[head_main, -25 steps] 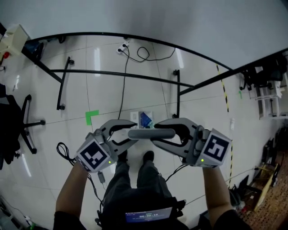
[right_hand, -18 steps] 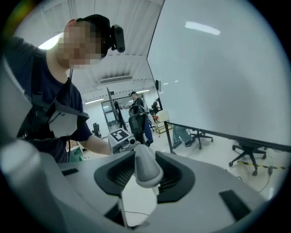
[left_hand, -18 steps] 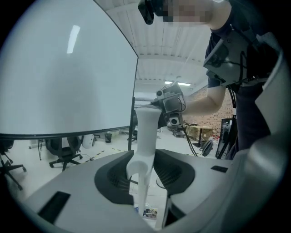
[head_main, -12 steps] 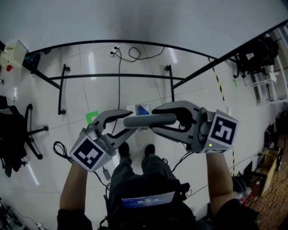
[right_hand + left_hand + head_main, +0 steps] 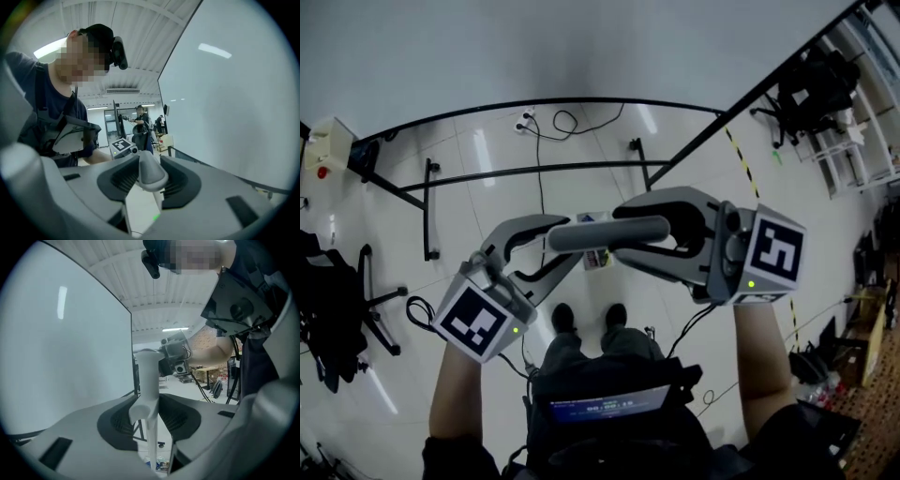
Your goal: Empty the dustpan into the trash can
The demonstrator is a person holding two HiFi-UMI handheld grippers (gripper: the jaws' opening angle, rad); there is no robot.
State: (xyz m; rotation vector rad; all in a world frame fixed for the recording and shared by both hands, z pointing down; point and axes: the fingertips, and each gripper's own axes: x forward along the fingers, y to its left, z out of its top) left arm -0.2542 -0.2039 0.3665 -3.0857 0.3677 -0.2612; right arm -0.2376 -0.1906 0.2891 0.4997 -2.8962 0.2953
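The dustpan's grey handle bar (image 5: 605, 232) lies crosswise in the head view, high above the floor. My left gripper (image 5: 565, 246) is shut on its left end and my right gripper (image 5: 623, 234) on its right end. Below the bar, part of the pan with colourful litter (image 5: 597, 258) shows. In the left gripper view the handle (image 5: 147, 376) and its white stem stand between the pads of the left gripper (image 5: 149, 416), with litter (image 5: 161, 466) far below. The right gripper (image 5: 149, 182) clamps the handle's rounded end (image 5: 150, 171). No trash can is in view.
A large white table (image 5: 534, 47) with a black frame (image 5: 534, 171) stands ahead. A power strip and cables (image 5: 525, 122) lie on the floor under it. A black office chair (image 5: 337, 300) is at the left, and shelving and clutter at the right. My shoes (image 5: 562, 319) are below the grippers.
Both grippers have risen together with the dustpan handle, which now sits closer to the head camera. The floor and the table frame look further below.
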